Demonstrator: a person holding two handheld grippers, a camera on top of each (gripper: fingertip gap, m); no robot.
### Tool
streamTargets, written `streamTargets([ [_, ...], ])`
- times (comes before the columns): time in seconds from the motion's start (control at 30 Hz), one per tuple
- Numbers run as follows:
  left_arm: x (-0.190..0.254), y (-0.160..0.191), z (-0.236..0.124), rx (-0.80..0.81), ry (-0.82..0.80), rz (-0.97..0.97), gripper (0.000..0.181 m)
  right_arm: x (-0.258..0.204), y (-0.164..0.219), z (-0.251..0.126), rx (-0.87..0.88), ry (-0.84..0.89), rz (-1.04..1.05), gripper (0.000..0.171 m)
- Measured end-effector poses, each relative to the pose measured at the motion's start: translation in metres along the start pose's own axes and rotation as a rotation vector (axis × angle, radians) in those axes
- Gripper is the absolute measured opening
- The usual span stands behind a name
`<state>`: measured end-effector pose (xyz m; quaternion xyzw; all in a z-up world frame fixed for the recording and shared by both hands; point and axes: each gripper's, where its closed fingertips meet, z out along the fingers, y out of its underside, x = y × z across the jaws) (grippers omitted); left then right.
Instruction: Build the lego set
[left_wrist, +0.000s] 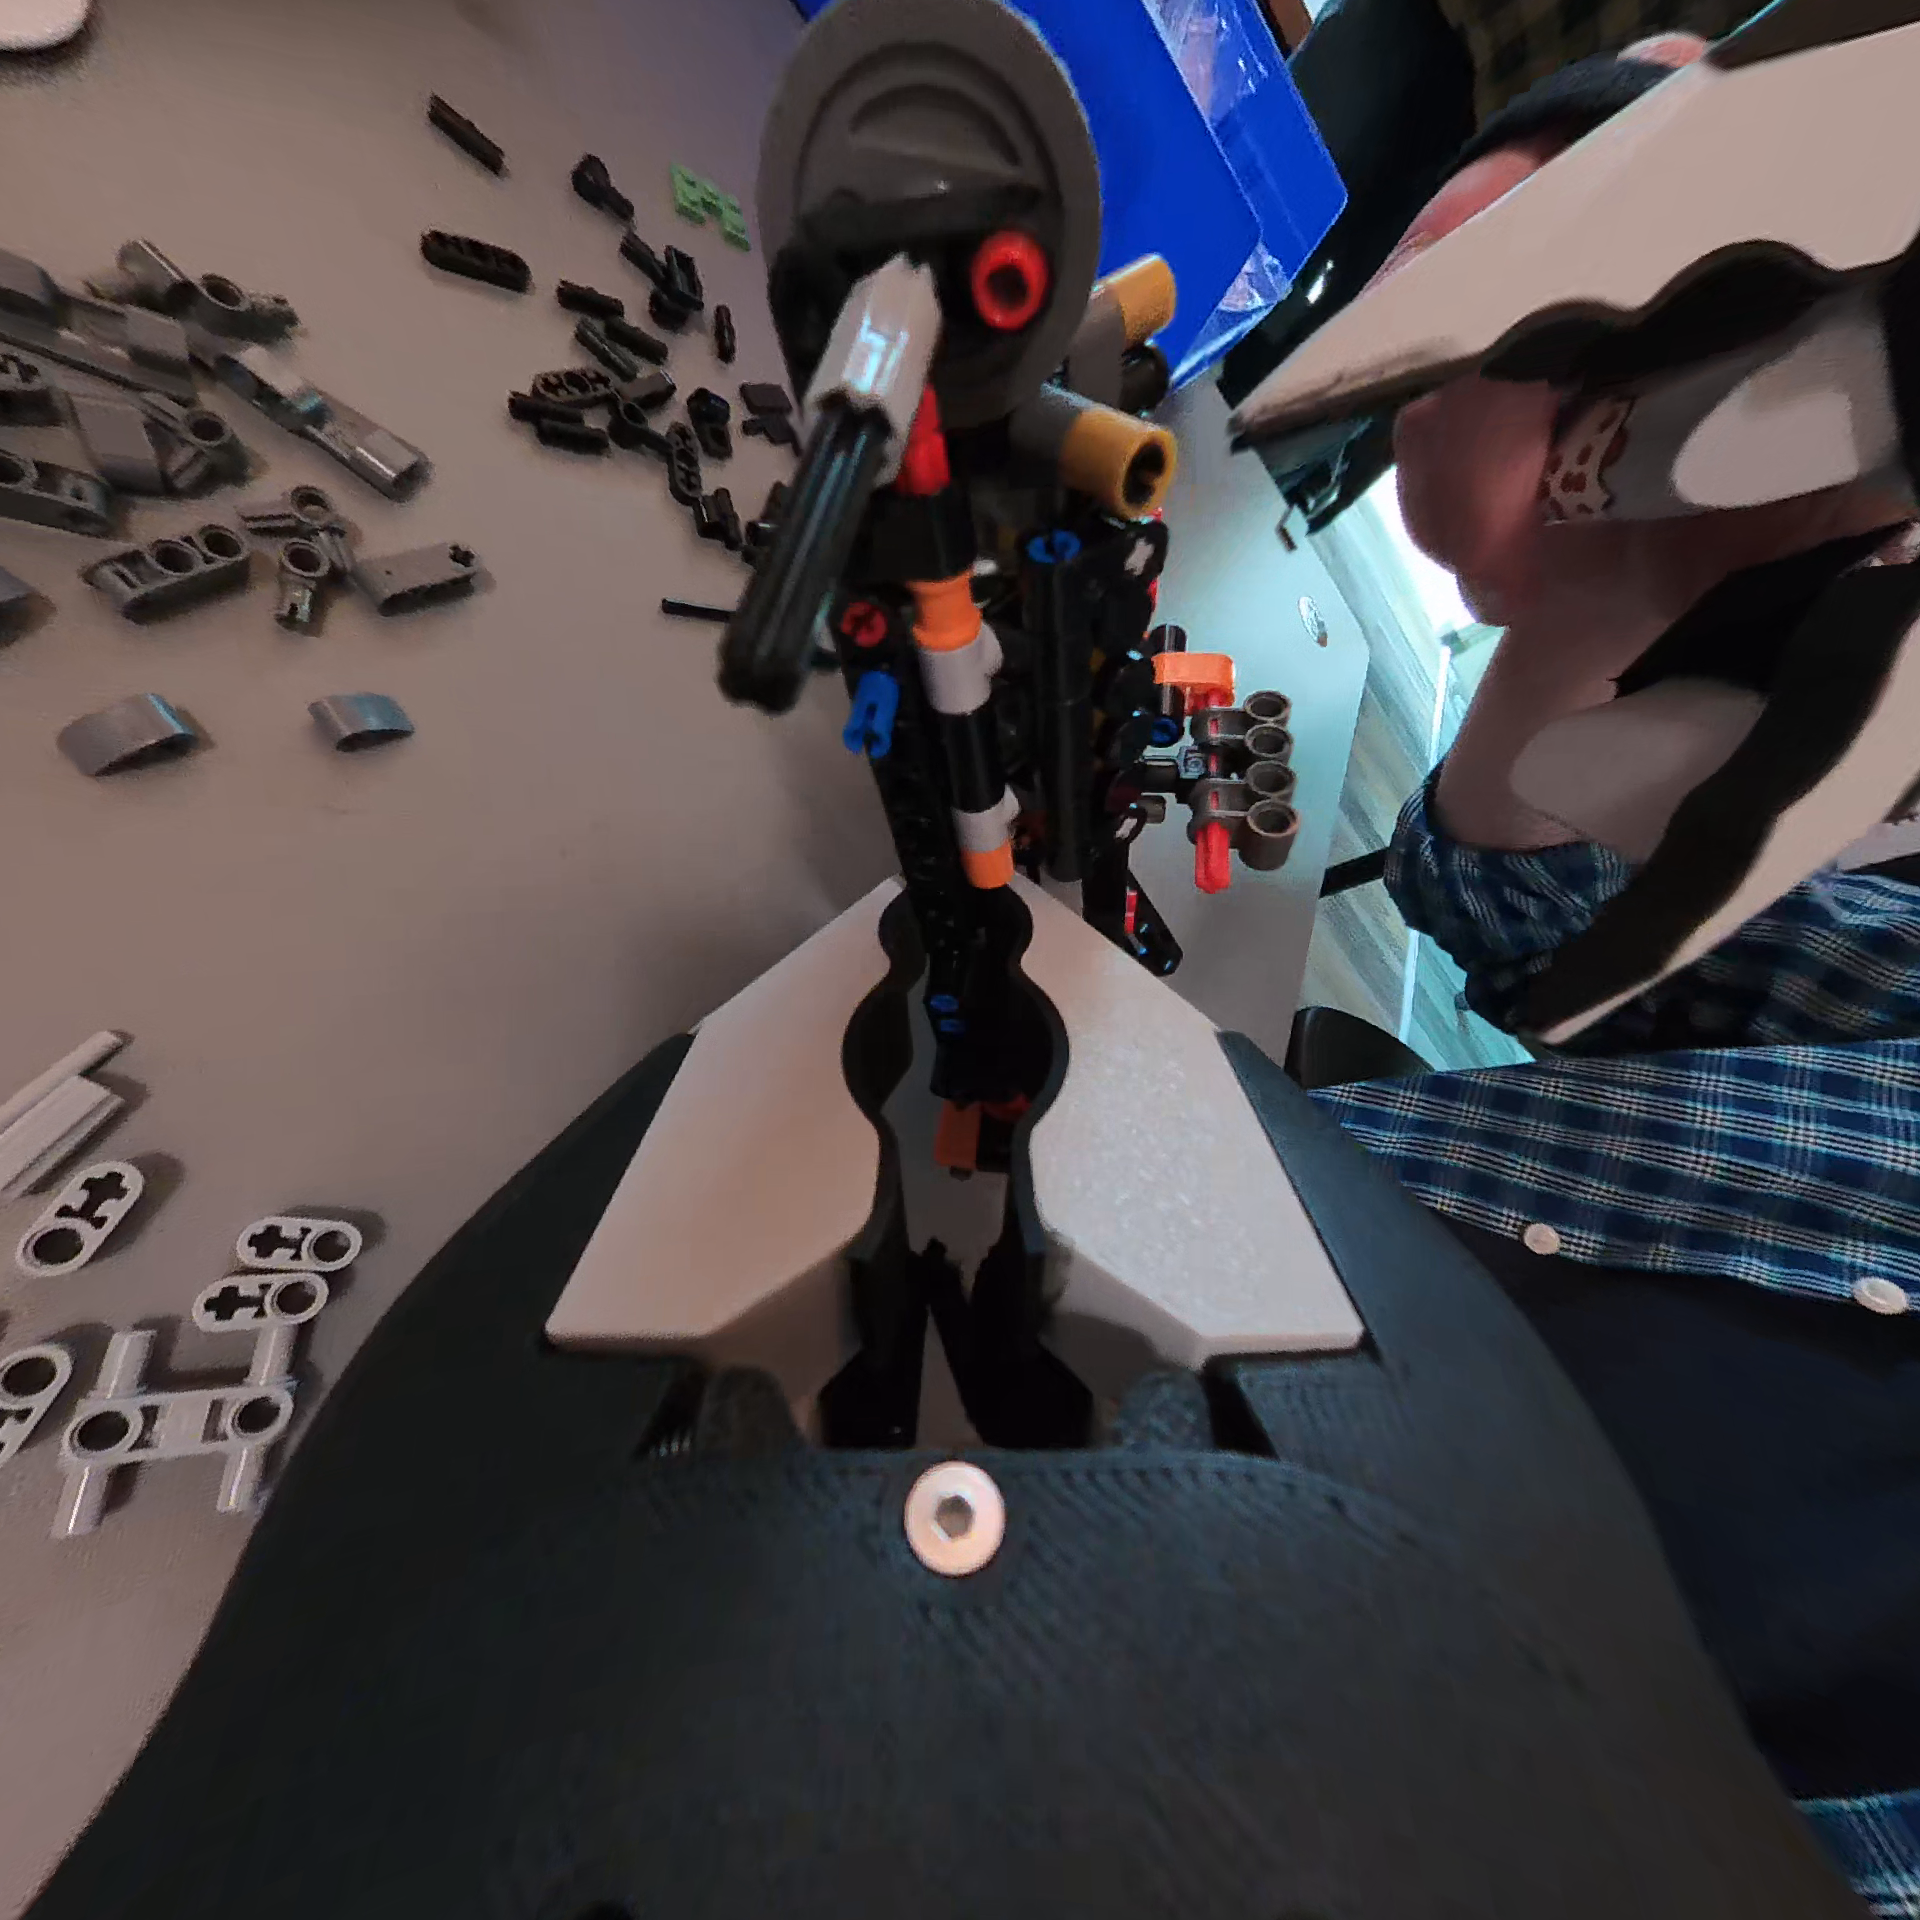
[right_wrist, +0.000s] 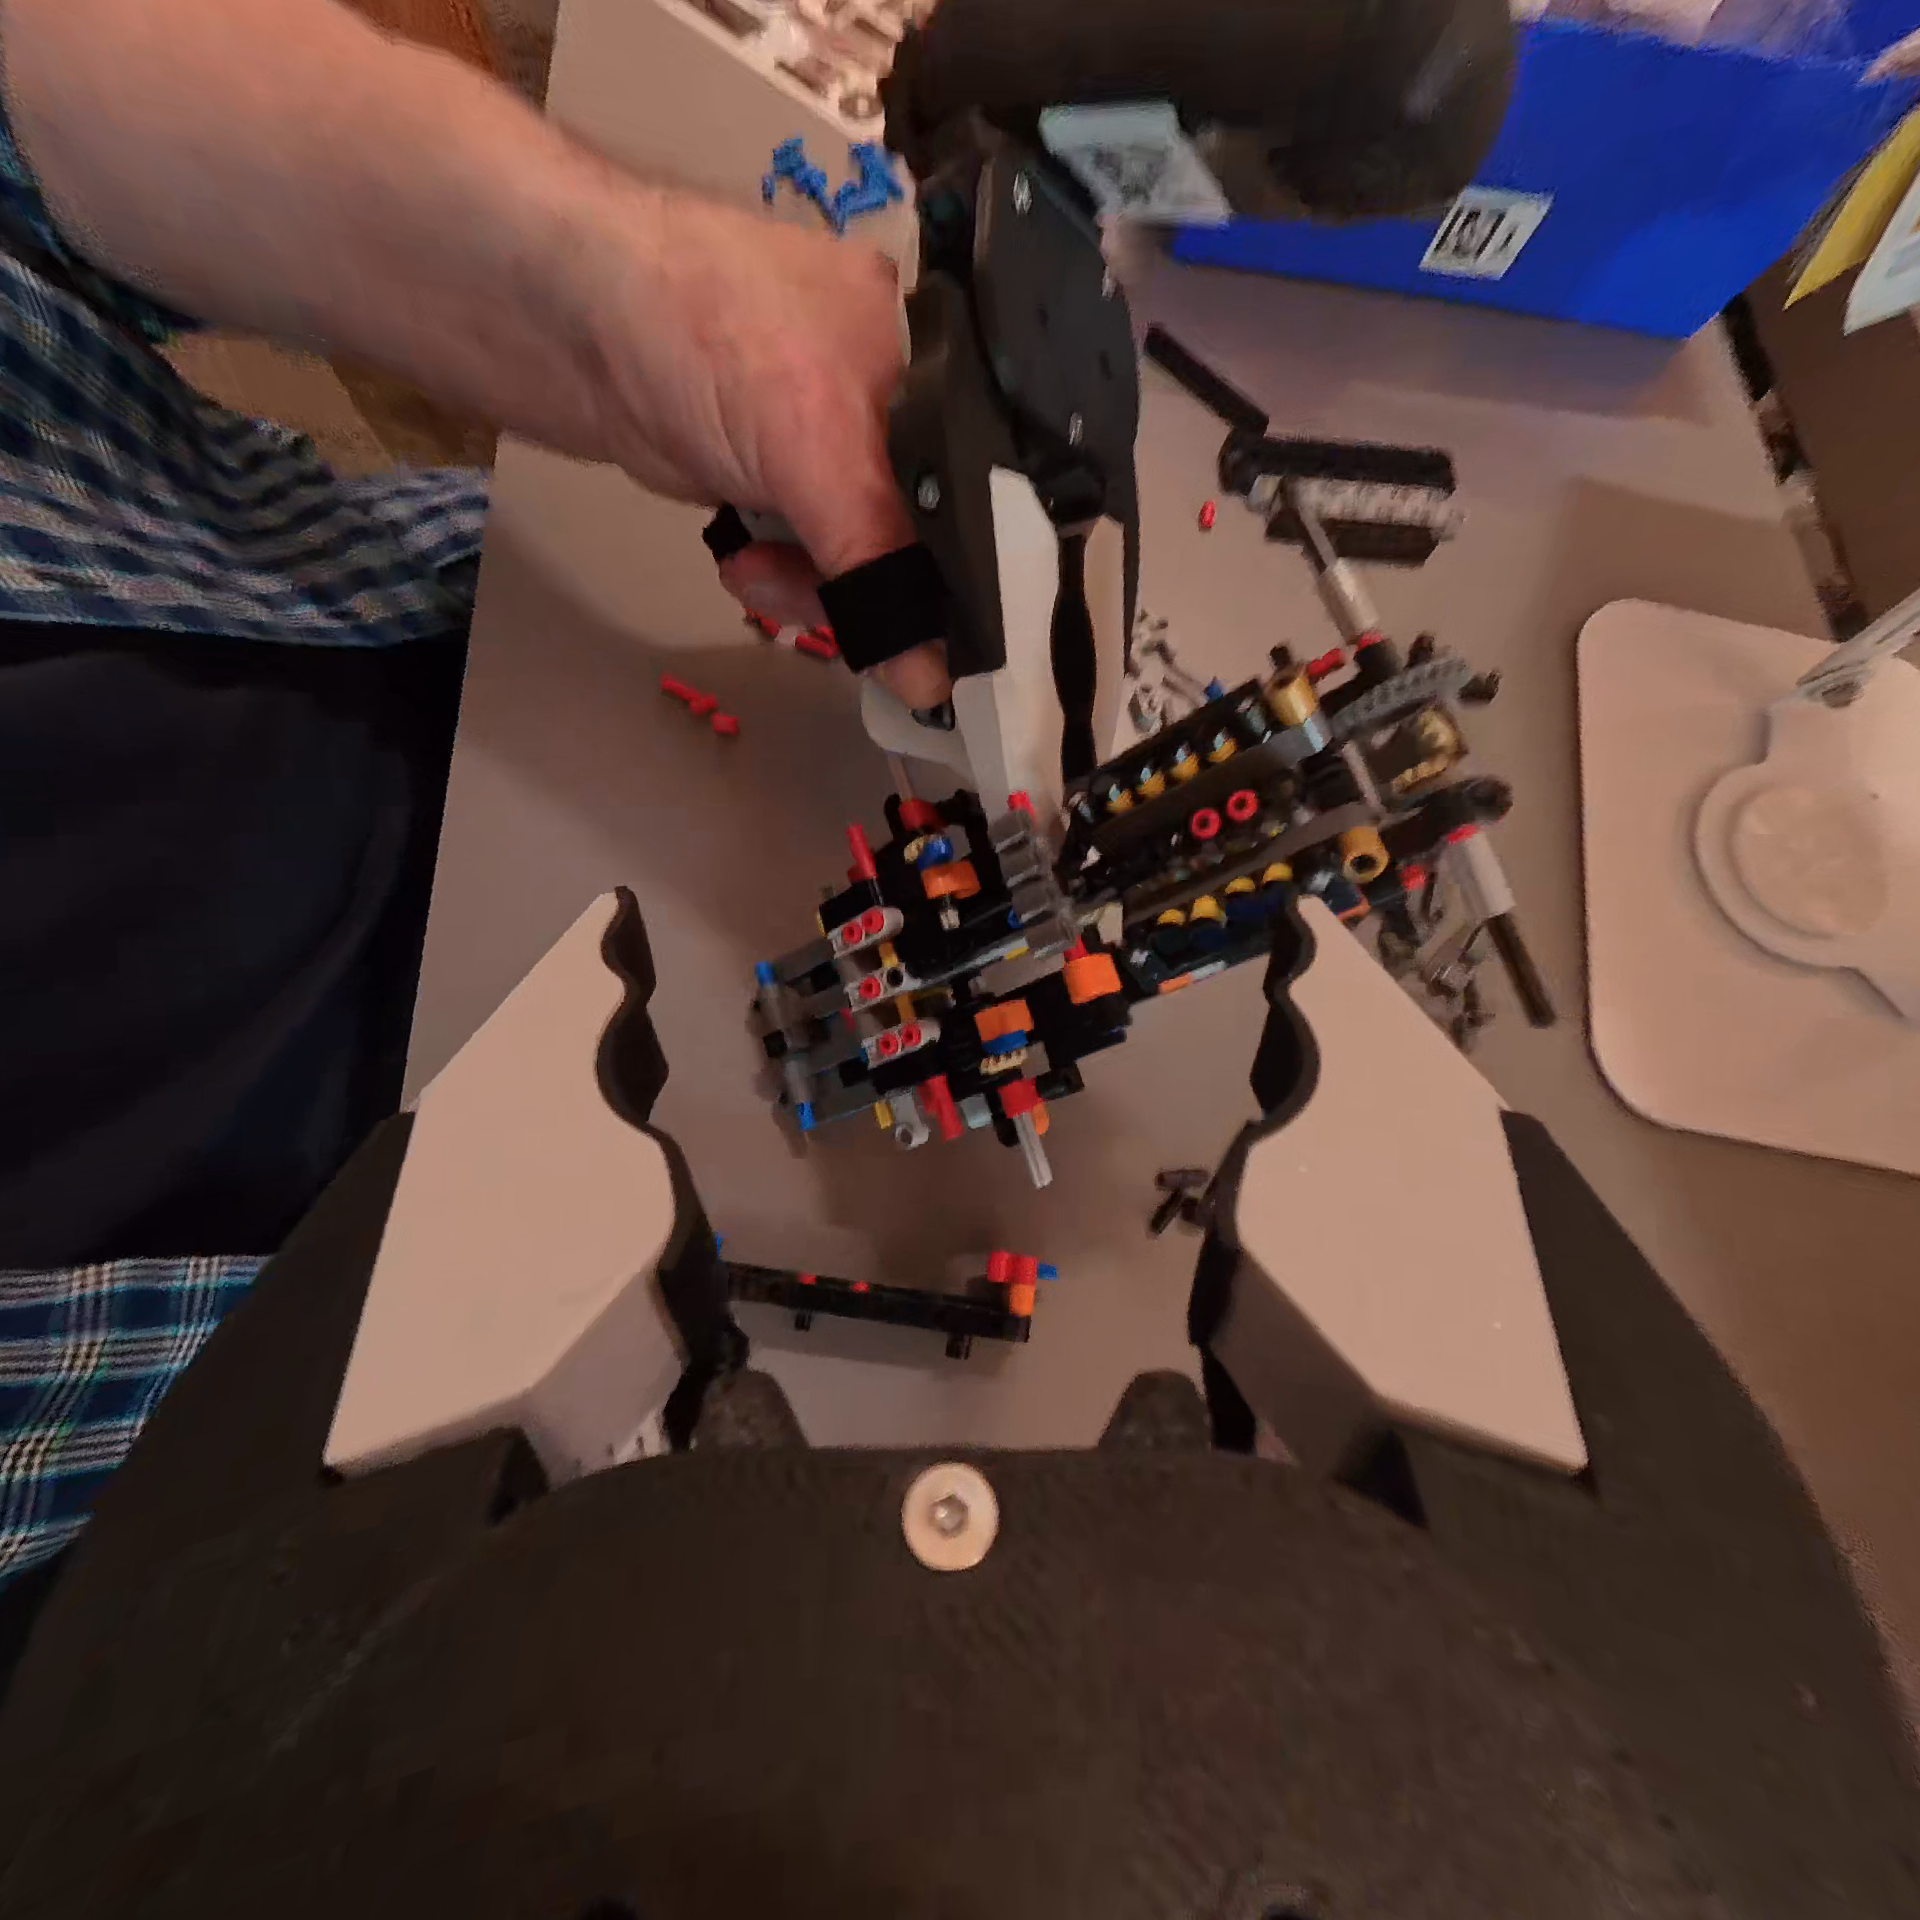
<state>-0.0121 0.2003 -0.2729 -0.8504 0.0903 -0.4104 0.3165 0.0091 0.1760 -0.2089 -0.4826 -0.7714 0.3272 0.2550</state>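
Two hand-held grippers work over a half-built Lego Technic model at a grey table (right_wrist: 582, 665). Nearest in the left wrist view, the left gripper (left_wrist: 961, 935) has its white fingers closed on the black beam at the end of the partly built assembly (left_wrist: 966, 665), which stands out away from the camera, off the table, with a grey disc (left_wrist: 925, 187) and a black axle in a grey sleeve (left_wrist: 821, 488) at its far end. Nearest in the right wrist view, the right gripper (right_wrist: 961, 935) has its jaws spread wide and holds nothing; between its fingers and farther off the same assembly (right_wrist: 1060, 935) shows, and below it a short black beam with red, orange and blue pins (right_wrist: 883, 1304) lies on the table. Beyond that, a hand (right_wrist: 748, 384) in a plaid sleeve grips the left tool from above. Farther out, loose pieces are scattered: light grey connectors (left_wrist: 187, 1340), dark grey panels (left_wrist: 135, 416), small black links (left_wrist: 623, 353), and red pins (right_wrist: 701, 707). A blue bin (right_wrist: 1621, 197) stands at the back of the table.

The step in hand appears to be steadying the model while the free tool goes for the next part. Judged from the layout, the next move calls for lowering the open right jaws onto a part, perhaps the pinned beam, closing on it squarely and lining its pins up with holes in the held model; the left grip must not slip meanwhile.
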Motion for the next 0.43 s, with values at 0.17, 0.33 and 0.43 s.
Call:
streamTargets([
  [0.17,0.003,0.0,-0.001,0.018,-0.012,0.0,0.009,0.013,-0.035,0.002,0.074,0.037,-0.119,0.133],
  [0.33,0.005,0.0,0.001,0.019,-0.03,0.014,0.009,0.025,-0.033,0.021,-0.038,0.003,-0.167,0.135],
  [0.43,0.006,0.0,0.002,0.022,-0.03,0.014,0.009,0.027,-0.029,0.024,-0.081,-0.017,-0.165,0.134],
])
